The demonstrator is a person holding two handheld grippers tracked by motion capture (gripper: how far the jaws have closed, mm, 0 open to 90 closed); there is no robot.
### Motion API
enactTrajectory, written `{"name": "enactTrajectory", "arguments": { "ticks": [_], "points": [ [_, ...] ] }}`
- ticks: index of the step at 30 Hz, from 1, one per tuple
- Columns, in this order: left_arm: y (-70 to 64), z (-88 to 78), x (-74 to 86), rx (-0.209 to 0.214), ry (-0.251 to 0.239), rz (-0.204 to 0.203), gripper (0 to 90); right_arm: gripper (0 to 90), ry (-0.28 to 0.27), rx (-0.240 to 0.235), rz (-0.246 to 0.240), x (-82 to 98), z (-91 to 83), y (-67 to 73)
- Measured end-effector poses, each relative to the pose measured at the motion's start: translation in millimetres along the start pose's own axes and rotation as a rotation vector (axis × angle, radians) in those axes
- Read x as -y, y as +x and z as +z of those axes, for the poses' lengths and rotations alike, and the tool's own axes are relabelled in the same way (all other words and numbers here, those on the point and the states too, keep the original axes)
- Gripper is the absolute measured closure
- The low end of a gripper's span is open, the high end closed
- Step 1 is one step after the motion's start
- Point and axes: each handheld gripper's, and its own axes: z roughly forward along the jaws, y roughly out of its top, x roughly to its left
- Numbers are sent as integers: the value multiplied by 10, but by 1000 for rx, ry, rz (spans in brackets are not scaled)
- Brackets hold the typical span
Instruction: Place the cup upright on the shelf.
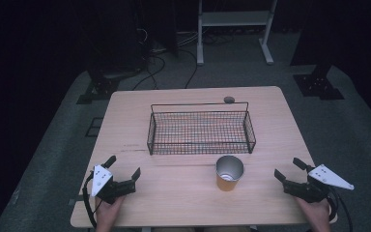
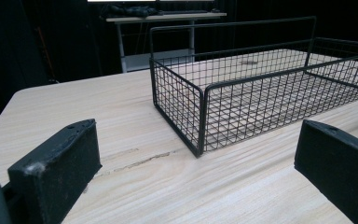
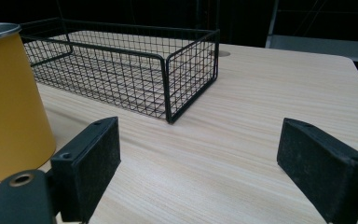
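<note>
Looking down from the high view, the yellow cup [image 1: 229, 173] stands upright on the table [image 1: 183, 193], mouth pointing straight up, just in front of the wire basket [image 1: 200, 128] and nearer its right end. The basket's long axis runs left to right across the table. The left gripper [image 1: 123, 170] rests near the front left corner, jaws spread wide and holding nothing; the right gripper [image 1: 287, 169] rests near the front right edge, also spread wide and empty. The cup sits between the two, closer to the right one, touching neither.

In the left gripper view, the wide jaws frame a near corner of the basket [image 2: 242, 102], which stretches away to the right.

In the right gripper view, the cup [image 3: 9, 98] rises upright at the far left, just beside the left jaw, its metal rim on top. The basket [image 3: 135, 70] lies beyond, and the jaws stand well apart.
</note>
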Motion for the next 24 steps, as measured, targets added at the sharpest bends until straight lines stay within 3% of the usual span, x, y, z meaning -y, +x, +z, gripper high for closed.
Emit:
{"name": "enactTrajectory", "arguments": {
  "ticks": [8,24],
  "points": [
    [0,1,0,2,-1,0,0,124,7,-14,1,3,13,22],
    [2,-10,3,7,-6,-1,0,121,37,-71,-89,-60,112,272]
  ]
}}
